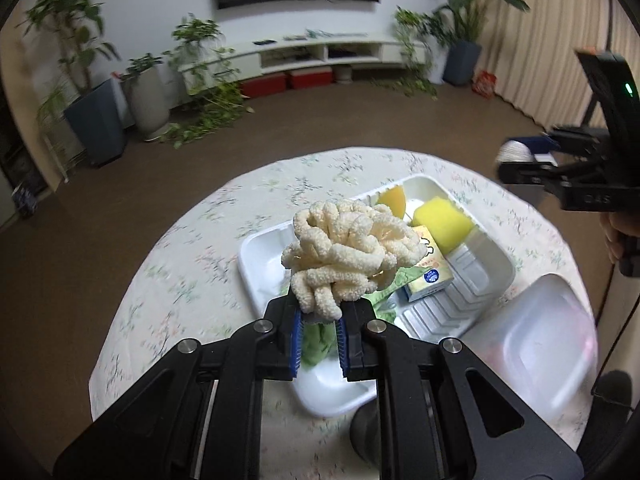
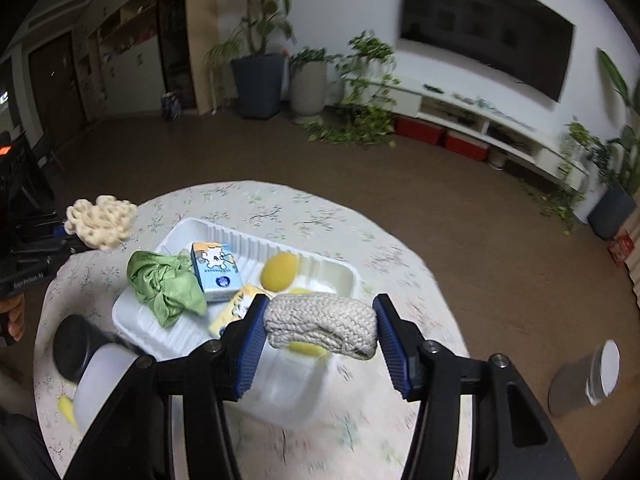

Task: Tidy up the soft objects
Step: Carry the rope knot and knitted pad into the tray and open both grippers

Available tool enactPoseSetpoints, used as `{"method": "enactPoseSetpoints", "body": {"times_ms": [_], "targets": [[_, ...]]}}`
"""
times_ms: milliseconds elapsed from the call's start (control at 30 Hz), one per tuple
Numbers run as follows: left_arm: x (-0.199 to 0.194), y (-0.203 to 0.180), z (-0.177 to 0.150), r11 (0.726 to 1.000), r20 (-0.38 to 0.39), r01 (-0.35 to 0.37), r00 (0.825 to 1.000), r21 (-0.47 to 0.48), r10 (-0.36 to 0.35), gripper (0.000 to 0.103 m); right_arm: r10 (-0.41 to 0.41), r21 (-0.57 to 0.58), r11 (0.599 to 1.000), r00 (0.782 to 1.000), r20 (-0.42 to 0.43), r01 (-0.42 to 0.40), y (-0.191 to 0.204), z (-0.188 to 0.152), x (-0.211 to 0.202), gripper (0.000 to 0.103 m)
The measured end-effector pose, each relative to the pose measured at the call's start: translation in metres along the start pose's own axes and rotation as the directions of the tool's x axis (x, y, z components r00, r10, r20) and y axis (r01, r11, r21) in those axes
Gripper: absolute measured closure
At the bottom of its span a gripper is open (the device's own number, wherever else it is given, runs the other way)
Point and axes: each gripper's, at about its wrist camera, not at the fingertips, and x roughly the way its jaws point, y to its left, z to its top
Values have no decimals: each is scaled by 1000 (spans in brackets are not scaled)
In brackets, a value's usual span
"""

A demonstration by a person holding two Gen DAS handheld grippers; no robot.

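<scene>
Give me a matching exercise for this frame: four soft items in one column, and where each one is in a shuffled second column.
Items:
1. cream noodle-like bundle
2. grey knitted roll
3. green cloth
4. yellow sponge block

Places:
A. lying in the white tray, beside the small carton
B. clamped in the left gripper
C. lying at the far end of the white tray
D. held between the pads of the right gripper

Pairs: 1-B, 2-D, 3-A, 4-C
</scene>
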Motion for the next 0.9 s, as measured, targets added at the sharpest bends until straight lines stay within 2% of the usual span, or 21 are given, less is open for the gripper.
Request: {"method": "enactPoseSetpoints", "body": {"times_ms": [300, 567, 733, 833, 900], "targets": [[46, -10, 7, 995, -115, 51, 993, 84, -41, 91, 66, -60, 996, 992, -104, -72, 24, 14, 72, 47], [66, -17, -3, 991, -157, 72, 986, 116, -53, 88, 95, -98, 989, 984, -149, -111, 32, 14, 103, 47], [67, -18, 0, 993, -161, 54, 986, 105, -36, 87, 101, -106, 987, 980, -170, -120, 35, 9, 116, 46], [67, -17, 1, 994, -158, 44, 987, 100, -28, 79, 104, -106, 987, 978, -183, -125, 35, 6, 121, 46], [65, -16, 2, 995, -148, 34, 989, 95, -19, 65, 102, -108, 987, 978, -184, -123, 34, 5, 121, 46]]}}
